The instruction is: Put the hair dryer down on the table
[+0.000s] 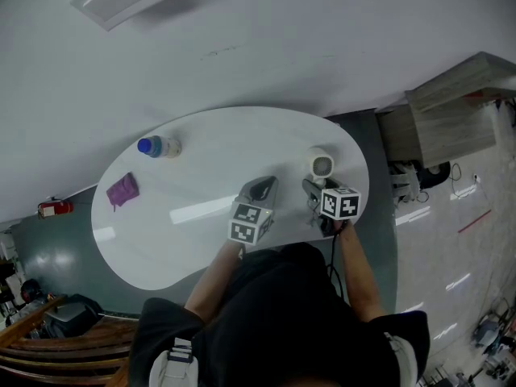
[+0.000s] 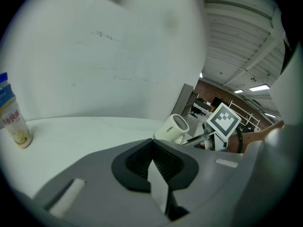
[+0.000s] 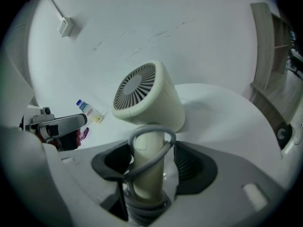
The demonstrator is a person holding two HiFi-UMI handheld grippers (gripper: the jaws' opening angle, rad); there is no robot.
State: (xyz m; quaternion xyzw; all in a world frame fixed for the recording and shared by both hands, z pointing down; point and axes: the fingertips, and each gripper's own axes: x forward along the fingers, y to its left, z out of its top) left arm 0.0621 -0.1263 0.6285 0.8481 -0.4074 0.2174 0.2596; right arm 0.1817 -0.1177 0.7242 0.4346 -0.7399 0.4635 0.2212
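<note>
Hair dryer (image 1: 321, 166): one, near the table's (image 1: 161, 240) edge.
Right gripper (image 3: 150, 164) open around its handle; left gripper (image 2: 152, 161) closed, empty.

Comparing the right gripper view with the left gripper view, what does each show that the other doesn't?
Right gripper view only: the hair dryer's handle standing between the right gripper's open jaws, pads off it, grey cord looped round it, plus a purple item. Left gripper view only: the left gripper's jaws shut on nothing, and the right gripper's marker cube. Both: the dryer's cream barrel, the bottle and the white table.
</note>
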